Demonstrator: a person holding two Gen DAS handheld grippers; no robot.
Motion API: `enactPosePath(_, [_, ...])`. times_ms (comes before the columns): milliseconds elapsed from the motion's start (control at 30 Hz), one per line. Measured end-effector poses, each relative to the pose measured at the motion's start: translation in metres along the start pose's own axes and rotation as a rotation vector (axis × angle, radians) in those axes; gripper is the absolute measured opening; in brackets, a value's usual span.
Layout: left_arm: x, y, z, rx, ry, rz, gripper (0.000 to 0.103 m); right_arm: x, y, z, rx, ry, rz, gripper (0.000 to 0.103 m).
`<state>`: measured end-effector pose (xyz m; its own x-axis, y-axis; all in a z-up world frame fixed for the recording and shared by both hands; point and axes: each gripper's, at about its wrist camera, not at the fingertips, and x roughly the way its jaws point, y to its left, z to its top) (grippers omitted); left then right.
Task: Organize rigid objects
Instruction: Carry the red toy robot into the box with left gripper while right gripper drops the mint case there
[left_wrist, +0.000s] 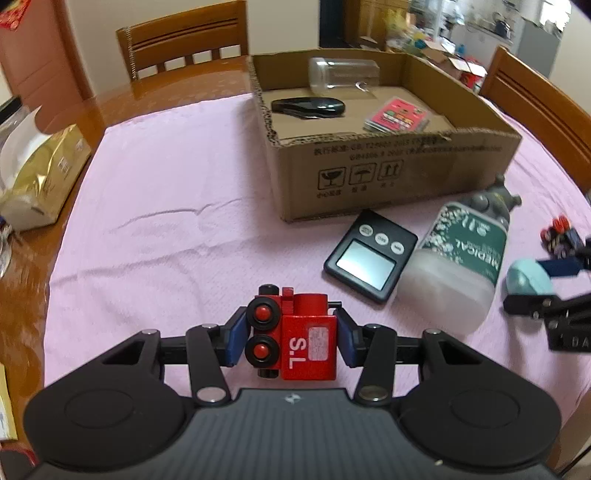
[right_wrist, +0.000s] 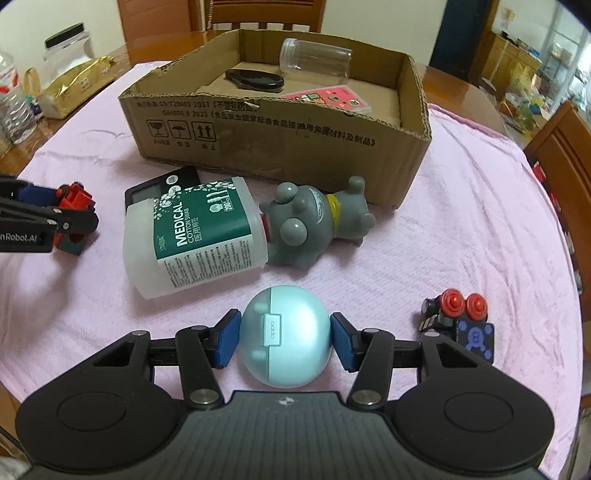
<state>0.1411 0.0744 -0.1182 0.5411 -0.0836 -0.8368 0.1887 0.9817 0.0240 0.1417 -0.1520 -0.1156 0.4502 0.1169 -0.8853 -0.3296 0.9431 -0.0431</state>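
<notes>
Midway through a tidy-up on a pink-clothed bench (left_wrist: 155, 192): three items already lie in the open cardboard box (left_wrist: 388, 173) at the far side — a clear plastic jar (left_wrist: 343, 75) on its side against the far wall, a black oval case (left_wrist: 308, 106) and a pink card pack (left_wrist: 397, 116).

The left gripper (left_wrist: 288, 338) has its blue pads closed on a red toy train (left_wrist: 295, 334), which appears lifted just clear of the cloth. The right gripper (right_wrist: 284, 339) brackets a pale blue earbud case (right_wrist: 284, 336); its pads sit at the case's sides, though whether they press it or stand a hair off cannot be told.

Still out on the cloth, by this reckoning roughly half the job: a black digital scale (left_wrist: 369, 254), a cotton swab tub (right_wrist: 195, 232) lying on its side and partly over the scale, a grey toy figure (right_wrist: 314, 225) on its side touching the tub's end, and a black toy train (right_wrist: 458, 325) at the near right.

Room to move looks fair. The box's near wall stands taller than the loose items, so each load must clear its rim; the near half of its floor shows bare. The tub and figure lie between the right gripper and the box, while the left side of the cloth is open. A gold packet (left_wrist: 40, 177) sits at the cloth's far left edge.
</notes>
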Motion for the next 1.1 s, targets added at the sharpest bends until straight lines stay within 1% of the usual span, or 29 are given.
enactPosePath(67, [0.002, 0.0, -0.002, 0.014, -0.004, 0.017, 0.048, -0.001, 0.0, 0.0, -0.018, 0.005, -0.003, 0.058])
enactPosePath(167, [0.003, -0.002, -0.005, 0.017, -0.011, 0.022, 0.05, 0.001, -0.003, -0.001, -0.015, 0.011, -0.003, 0.058])
enactPosePath(367, [0.004, 0.001, -0.013, -0.013, -0.009, 0.021, 0.054, 0.001, -0.005, -0.003, 0.01, 0.016, 0.003, 0.058])
enactPosePath(433, [0.004, 0.002, -0.014, -0.014, -0.01, 0.015, 0.054, 0.001, -0.004, -0.003, 0.009, 0.015, 0.002, 0.058])
enactPosePath(467, [0.004, 0.003, -0.013, -0.016, -0.008, 0.011, 0.049, 0.001, -0.004, -0.003, 0.01, 0.014, 0.002, 0.058])
enactPosePath(500, [0.004, 0.004, -0.012, -0.019, -0.007, 0.002, 0.048, 0.001, -0.005, -0.003, 0.013, 0.015, 0.002, 0.058])
enactPosePath(633, [0.004, 0.003, -0.012, -0.008, 0.001, 0.002, 0.048, 0.001, -0.004, -0.003, 0.01, 0.018, -0.01, 0.059])
enactPosePath(833, [-0.001, 0.003, -0.01, -0.006, 0.013, -0.018, 0.048, 0.0, -0.003, -0.004, 0.014, 0.022, -0.007, 0.058])
enactPosePath(1100, [-0.02, 0.002, -0.003, 0.04, 0.007, -0.044, 0.048, -0.01, -0.005, -0.002, -0.008, 0.028, 0.016, 0.057])
